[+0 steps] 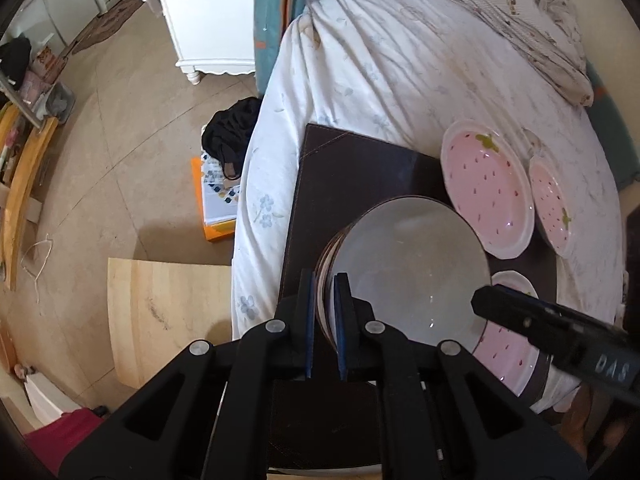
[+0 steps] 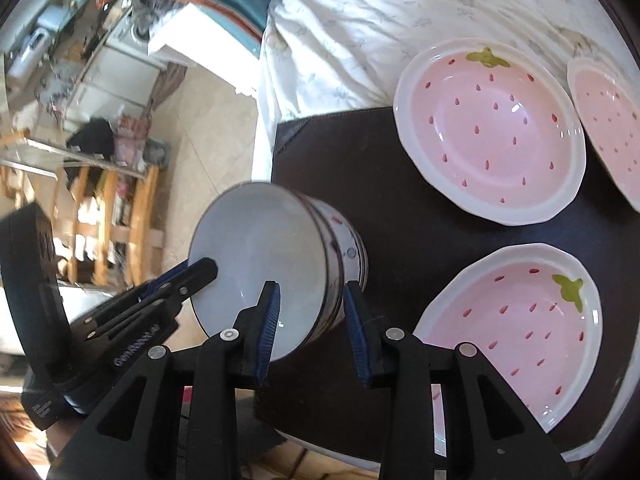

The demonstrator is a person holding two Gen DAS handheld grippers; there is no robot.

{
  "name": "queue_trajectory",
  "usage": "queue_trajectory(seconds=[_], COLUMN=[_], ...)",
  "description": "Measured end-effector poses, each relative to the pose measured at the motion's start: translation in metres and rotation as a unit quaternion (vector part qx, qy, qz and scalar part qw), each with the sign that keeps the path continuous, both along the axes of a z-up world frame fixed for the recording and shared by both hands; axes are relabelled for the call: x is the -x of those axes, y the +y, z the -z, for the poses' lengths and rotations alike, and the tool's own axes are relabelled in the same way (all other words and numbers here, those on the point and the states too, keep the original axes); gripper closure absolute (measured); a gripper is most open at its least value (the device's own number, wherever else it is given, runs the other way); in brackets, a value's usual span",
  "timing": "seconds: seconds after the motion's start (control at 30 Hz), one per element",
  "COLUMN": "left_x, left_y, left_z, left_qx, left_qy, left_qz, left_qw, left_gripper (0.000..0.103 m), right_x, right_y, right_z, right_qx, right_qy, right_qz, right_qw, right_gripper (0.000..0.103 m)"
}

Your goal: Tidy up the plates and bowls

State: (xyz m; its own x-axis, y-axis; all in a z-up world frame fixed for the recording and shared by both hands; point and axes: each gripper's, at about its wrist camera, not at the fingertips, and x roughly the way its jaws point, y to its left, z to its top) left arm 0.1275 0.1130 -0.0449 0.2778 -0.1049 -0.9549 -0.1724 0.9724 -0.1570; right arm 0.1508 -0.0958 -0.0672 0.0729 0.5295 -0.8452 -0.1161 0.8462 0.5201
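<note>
The left gripper [image 1: 326, 320] pinches the bowl stack [image 2: 276, 264] rim, the right gripper [image 2: 312, 332] is loose around it, so bowls could tip and slide.

Two black hand-held grippers with blue-padded fingers

The left gripper [image 1: 325, 320] and right gripper [image 2: 314, 334] share black linkage arms, round silver pivot screws and ribbed blue pads; white lettering marks their sides, possibly "DAS".
</note>
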Motion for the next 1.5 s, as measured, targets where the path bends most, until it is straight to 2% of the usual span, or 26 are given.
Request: queue_trajectory(seconds=[0.1,0.23,0.27,0.33,0.43,0.57,0.63,0.7,0.73,0.83,0.9,1.0,1.03,1.13,1.27,1.33,1.4,1.5], left_x=[-0.001,-0.005,-0.007,-0.008,-0.007,-0.007,-0.007,-0.007,-0.006,-0.006,-0.007,-0.008,-0.008,-0.006,-0.008,-0.009,-0.008,-0.007], left_y=[-0.001,0.004,0.004,0.0,-0.002,0.001,0.001,0.001,0.002,0.002,-0.001,-0.003,-0.005,-0.006,-0.007,-0.002,0.001,-0.001], left_z=[0.0,0.002,0.002,0.003,0.005,0.006,0.007,0.009,0.011,0.014,0.017,0.019,0.017,0.009,0.006,0.009,0.008,0.003], left_qx=[-0.004,0.012,0.015,0.007,-0.011,-0.002,0.0,0.007,0.006,0.01,0.006,0.001,-0.001,0.008,0.011,0.021,0.031,0.025], left_qy=[-0.002,-0.001,-0.003,-0.005,-0.001,0.0,0.006,0.014,0.018,0.019,0.024,0.022,0.017,0.005,-0.001,0.009,0.01,-0.001], left_qz=[0.0,-0.01,-0.008,0.003,0.01,0.006,0.002,0.0,-0.003,-0.004,0.001,0.004,0.007,0.013,0.019,0.007,-0.003,0.003], left_qw=[1.0,0.9999,0.9999,1.0,0.9999,1.0,1.0,0.9999,0.9998,0.9998,0.9997,0.9998,0.9998,0.9999,0.9998,0.9997,0.9995,0.9997], left_gripper=[0.095,0.097,0.097,0.098,0.098,0.098,0.097,0.097,0.096,0.095,0.095,0.097,0.097,0.094,0.093,0.093,0.093,0.093], right_x=[-0.004,-0.004,-0.004,-0.004,-0.003,0.001,0.0,-0.002,-0.001,-0.001,-0.001,-0.001,-0.002,-0.004,-0.01,-0.01,-0.006,-0.003], right_y=[-0.004,0.0,0.001,0.002,0.002,0.006,0.006,0.007,0.005,0.004,0.002,0.004,0.006,0.005,-0.009,-0.007,-0.001,0.001], right_z=[0.001,0.0,0.001,0.002,-0.002,-0.011,-0.006,0.002,0.004,0.006,0.01,0.023,0.026,0.034,0.051,0.044,0.033,0.014], right_qx=[-0.021,-0.011,-0.007,0.003,0.007,0.018,0.018,0.017,0.018,0.038,0.035,0.026,0.019,0.017,-0.025,-0.015,0.019,0.045], right_qy=[0.006,-0.005,-0.007,-0.012,-0.024,-0.048,-0.041,-0.018,-0.018,-0.023,-0.016,0.006,0.009,0.015,0.073,0.057,0.026,-0.016], right_qz=[0.003,0.001,0.001,0.0,-0.002,-0.017,-0.018,-0.024,-0.021,-0.016,-0.011,-0.016,-0.018,-0.013,0.011,0.006,-0.007,-0.014], right_qw=[1.0,1.0,1.0,1.0,1.0,0.999,0.999,0.999,0.999,0.999,0.999,1.0,1.0,1.0,0.997,0.998,0.999,0.999], right_gripper=[0.067,0.071,0.078,0.086,0.09,0.09,0.091,0.086,0.085,0.072,0.071,0.071,0.075,0.078,0.082,0.08,0.078,0.078])
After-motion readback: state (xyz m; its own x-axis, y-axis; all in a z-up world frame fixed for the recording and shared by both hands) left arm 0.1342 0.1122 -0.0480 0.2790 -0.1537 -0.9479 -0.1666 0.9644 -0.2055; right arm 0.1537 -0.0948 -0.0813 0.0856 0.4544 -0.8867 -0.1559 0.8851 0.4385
